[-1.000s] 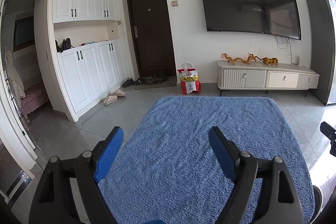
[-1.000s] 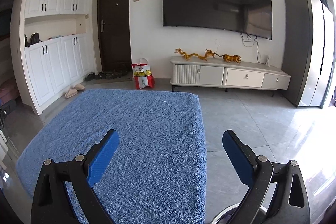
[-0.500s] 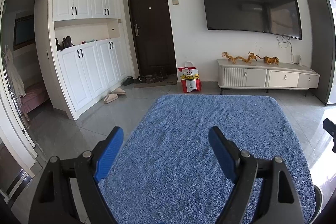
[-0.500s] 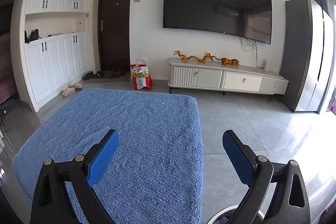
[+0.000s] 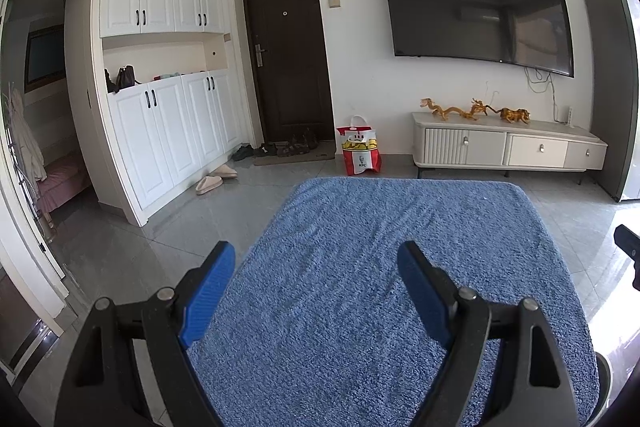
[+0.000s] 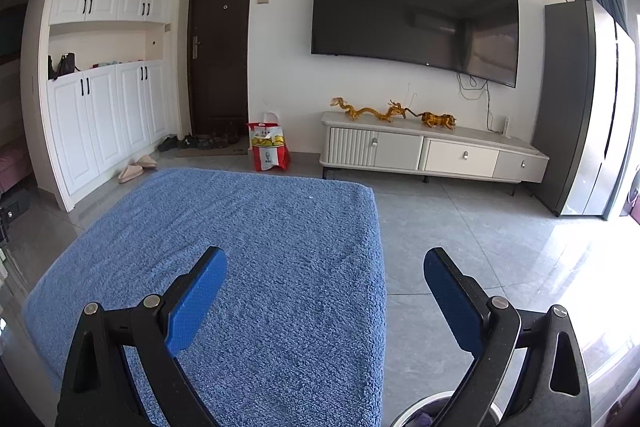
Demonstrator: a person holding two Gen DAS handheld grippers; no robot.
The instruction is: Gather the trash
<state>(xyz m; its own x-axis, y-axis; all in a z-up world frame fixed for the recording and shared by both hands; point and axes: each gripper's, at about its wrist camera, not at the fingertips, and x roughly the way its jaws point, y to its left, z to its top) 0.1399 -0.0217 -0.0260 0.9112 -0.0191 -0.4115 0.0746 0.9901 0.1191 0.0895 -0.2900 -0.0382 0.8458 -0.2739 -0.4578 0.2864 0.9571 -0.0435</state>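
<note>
A table covered with a blue towel [image 5: 384,267] fills the foreground in both views [image 6: 256,251]; I see no trash on it. My left gripper [image 5: 316,275] is open and empty above the towel's near part. My right gripper [image 6: 326,279] is open and empty over the towel's right edge. The round rim of a bin [image 6: 424,405] with something purple inside shows at the bottom of the right wrist view, below the right finger. A piece of the right gripper [image 5: 628,247] shows at the right edge of the left wrist view.
A red and white KFC bag [image 5: 360,151] stands on the grey tiled floor by the wall. A white TV cabinet [image 5: 508,147] with golden figurines sits under a wall TV [image 5: 476,11]. Slippers [image 5: 210,181] lie near white cupboards [image 5: 168,131]. A grey fridge [image 6: 580,107] stands right.
Both grippers have tilted or lifted slightly, so the room has slid a little lower in view. Both stay open and empty.
</note>
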